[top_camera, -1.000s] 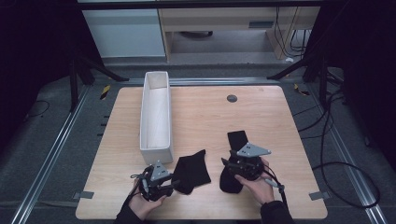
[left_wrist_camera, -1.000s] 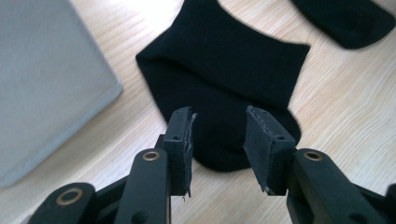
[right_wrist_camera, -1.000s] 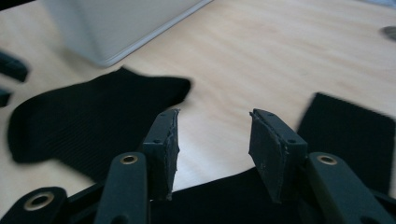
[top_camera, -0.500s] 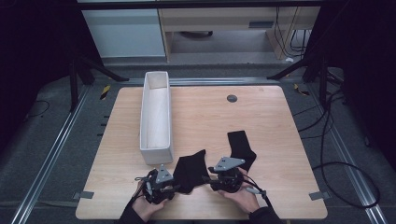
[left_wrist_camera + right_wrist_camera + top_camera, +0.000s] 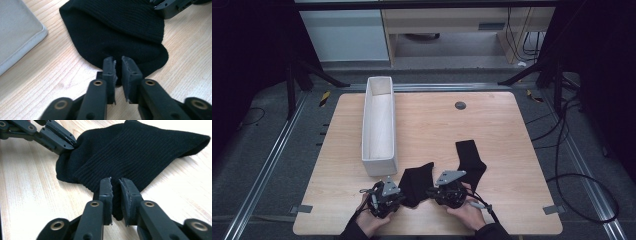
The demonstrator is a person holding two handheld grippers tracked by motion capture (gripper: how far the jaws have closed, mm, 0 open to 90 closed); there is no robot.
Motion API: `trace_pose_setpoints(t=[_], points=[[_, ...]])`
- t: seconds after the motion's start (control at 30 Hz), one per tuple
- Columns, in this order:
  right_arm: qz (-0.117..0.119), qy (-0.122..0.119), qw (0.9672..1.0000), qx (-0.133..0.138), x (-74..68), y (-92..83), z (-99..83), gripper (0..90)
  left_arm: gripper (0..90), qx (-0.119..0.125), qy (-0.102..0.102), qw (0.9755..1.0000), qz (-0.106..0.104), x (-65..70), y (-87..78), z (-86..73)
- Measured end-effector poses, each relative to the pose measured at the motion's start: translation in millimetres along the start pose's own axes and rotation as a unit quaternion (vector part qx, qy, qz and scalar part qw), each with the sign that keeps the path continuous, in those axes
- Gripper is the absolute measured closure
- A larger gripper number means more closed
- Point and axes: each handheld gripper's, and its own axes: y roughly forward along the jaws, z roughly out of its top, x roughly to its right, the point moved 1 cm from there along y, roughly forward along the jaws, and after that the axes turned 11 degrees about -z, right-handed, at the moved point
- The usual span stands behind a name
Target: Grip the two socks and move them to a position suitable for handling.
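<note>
Black knit sock lies near the table's front edge, between both grippers. Left gripper has just been closing — now it pinches the sock's edge. Right gripper likewise nips its ribbed hem. Soft, light, floppy — best gripped at the edges.

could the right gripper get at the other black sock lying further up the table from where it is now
Probably yes, but not right away: the right gripper has just closed its fingers on the folded sock. The second sock lies flat close beside it on bare table, nothing between.
</note>
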Motion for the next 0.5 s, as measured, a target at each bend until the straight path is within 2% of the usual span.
trace_pose_setpoints(t=[0.1,0.2,0.3,0.37,0.43,0.47,0.5], points=[[0.003,0.005,0.9999,-0.011,-0.7,-3.1,2.2,82.5,84.7,-0.001,0.002,1.0000,0.000,0.5,0.6,1.1],[0.008,0.016,0.9998,-0.005,1.6,-6.5,3.4,82.7,85.3,0.002,-0.002,1.0000,-0.005,-0.6,1.2,1.9],[0.022,0.040,0.9987,0.024,6.3,-18.2,6.3,82.8,85.6,0.007,-0.008,0.9998,-0.017,-1.7,3.1,4.3],[0.025,0.050,0.9974,0.046,9.2,-27.5,8.4,82.8,85.9,0.013,-0.003,0.9997,-0.022,0.2,4.3,6.6],[0.030,0.066,0.9945,0.075,12.7,-36.2,11.1,82.8,86.0,0.016,0.006,0.9995,-0.027,3.3,5.3,9.8],[0.035,0.081,0.9917,0.093,15.3,-41.2,12.8,82.9,86.1,0.018,0.008,0.9993,-0.031,4.6,5.8,11.0],[0.040,0.103,0.9869,0.118,19.3,-46.3,14.7,82.9,86.1,0.020,0.010,0.9990,-0.039,6.7,7.4,12.2]])
